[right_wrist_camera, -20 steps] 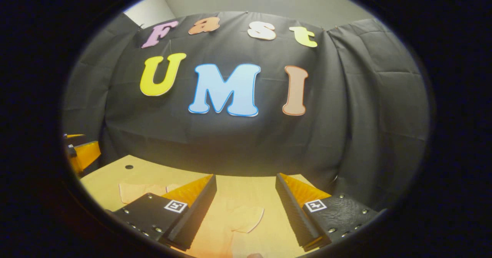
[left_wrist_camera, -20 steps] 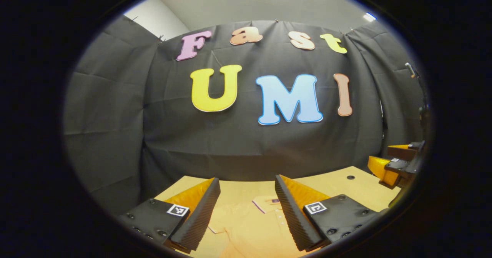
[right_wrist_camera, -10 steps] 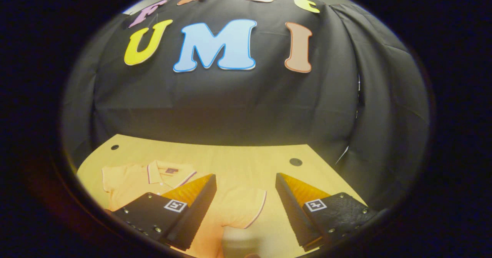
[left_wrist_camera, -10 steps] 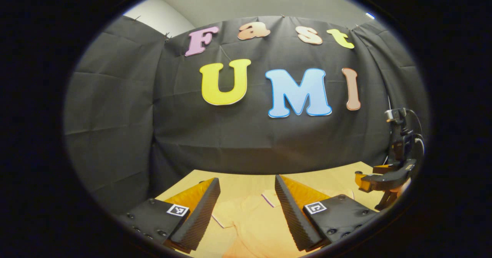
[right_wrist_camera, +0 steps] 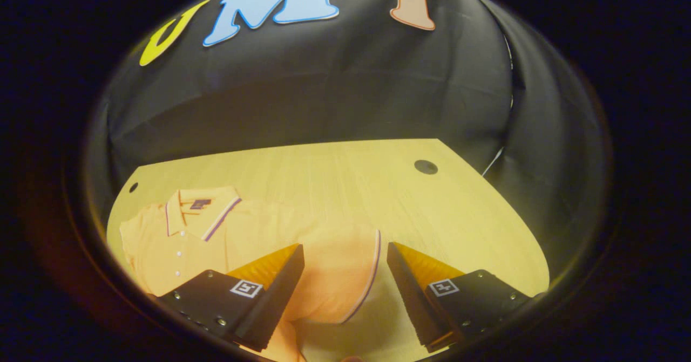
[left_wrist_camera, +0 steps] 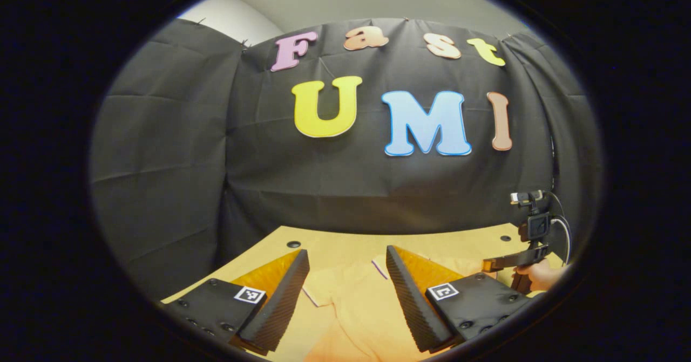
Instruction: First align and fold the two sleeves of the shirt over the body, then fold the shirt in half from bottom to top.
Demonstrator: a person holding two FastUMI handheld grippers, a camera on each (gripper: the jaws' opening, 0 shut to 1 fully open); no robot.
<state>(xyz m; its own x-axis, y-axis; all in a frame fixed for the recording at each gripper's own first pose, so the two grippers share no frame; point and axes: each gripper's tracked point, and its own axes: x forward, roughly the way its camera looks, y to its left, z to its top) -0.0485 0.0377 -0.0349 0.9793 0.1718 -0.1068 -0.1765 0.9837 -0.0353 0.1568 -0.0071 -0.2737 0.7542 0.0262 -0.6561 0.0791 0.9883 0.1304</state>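
While both claws gape empty, right claw [right_wrist_camera: 345, 275] view reveals the shirt's [right_wrist_camera: 178, 243] collar [right_wrist_camera: 202, 211]

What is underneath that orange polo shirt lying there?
The orange short-sleeved polo shirt lies flat on a light wooden table, whose bare top runs back to the black cloth wall. Whatever lies directly beneath the fabric is covered.

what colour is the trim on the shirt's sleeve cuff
A thin purple stripe with a pale edge along the orange shirt's sleeve cuff, clearest in the right gripper view.
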